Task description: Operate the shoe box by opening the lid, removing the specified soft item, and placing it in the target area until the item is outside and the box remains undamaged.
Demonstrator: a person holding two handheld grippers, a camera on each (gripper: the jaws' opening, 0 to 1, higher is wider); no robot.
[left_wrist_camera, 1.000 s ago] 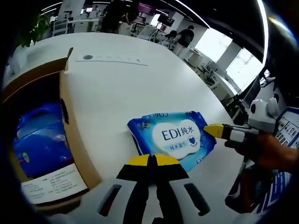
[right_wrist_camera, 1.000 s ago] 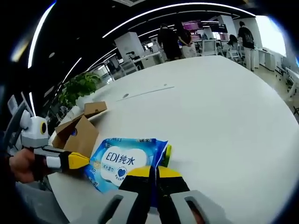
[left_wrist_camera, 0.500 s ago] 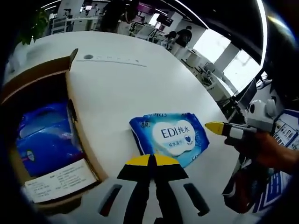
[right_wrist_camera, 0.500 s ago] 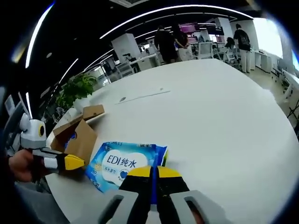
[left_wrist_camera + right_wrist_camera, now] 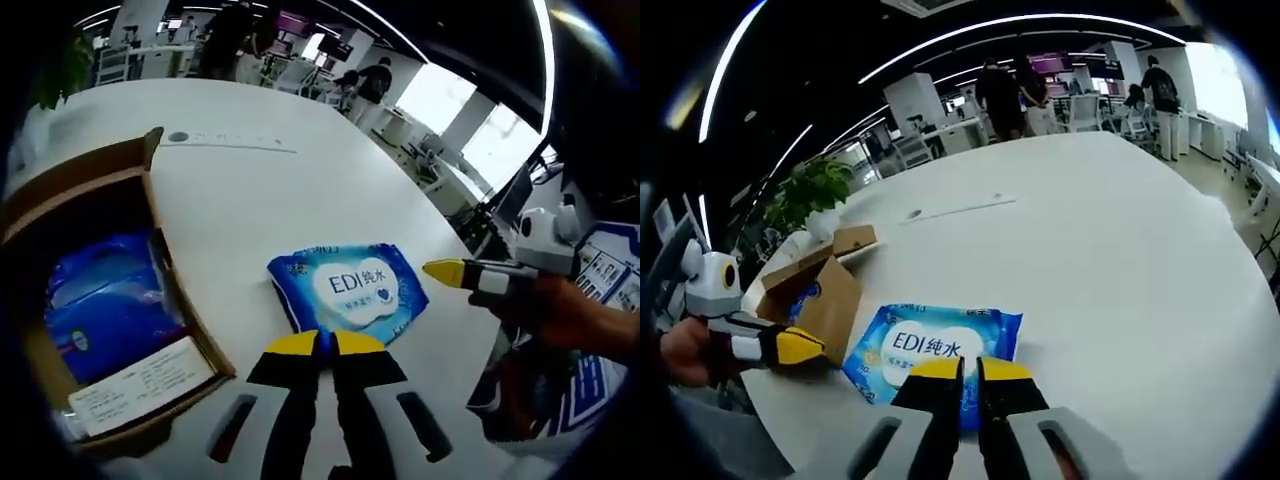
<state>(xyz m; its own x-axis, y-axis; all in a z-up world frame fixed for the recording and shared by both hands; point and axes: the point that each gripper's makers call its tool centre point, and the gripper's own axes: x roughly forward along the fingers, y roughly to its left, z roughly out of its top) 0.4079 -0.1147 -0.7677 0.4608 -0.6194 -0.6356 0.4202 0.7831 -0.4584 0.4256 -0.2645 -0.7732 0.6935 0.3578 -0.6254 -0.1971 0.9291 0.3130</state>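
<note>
The open cardboard shoe box (image 5: 150, 250) lies at the left of the white table, with a blue pack (image 5: 100, 300) and a white label inside. A blue EDI wipes pack (image 5: 345, 290) lies flat on the table outside the box. My left gripper (image 5: 320, 345) is shut and empty just short of the pack's near edge. My right gripper (image 5: 447, 270) comes in from the right, a short way off the pack. In the right gripper view, that gripper (image 5: 962, 372) stands shut at the edge of the wipes pack (image 5: 935, 340). The box (image 5: 825, 285) and the left gripper (image 5: 800, 346) are to its left.
The round white table (image 5: 1120, 260) has much bare surface beyond the pack. A small round cover and a thin strip (image 5: 235, 145) lie flat far across it. A potted plant (image 5: 810, 190) stands behind the box. People and desks fill the room at the back.
My right gripper's tip touched the pack's edge a second ago and now stands off it. The pack lies flat. Both views have pulled back slightly.
</note>
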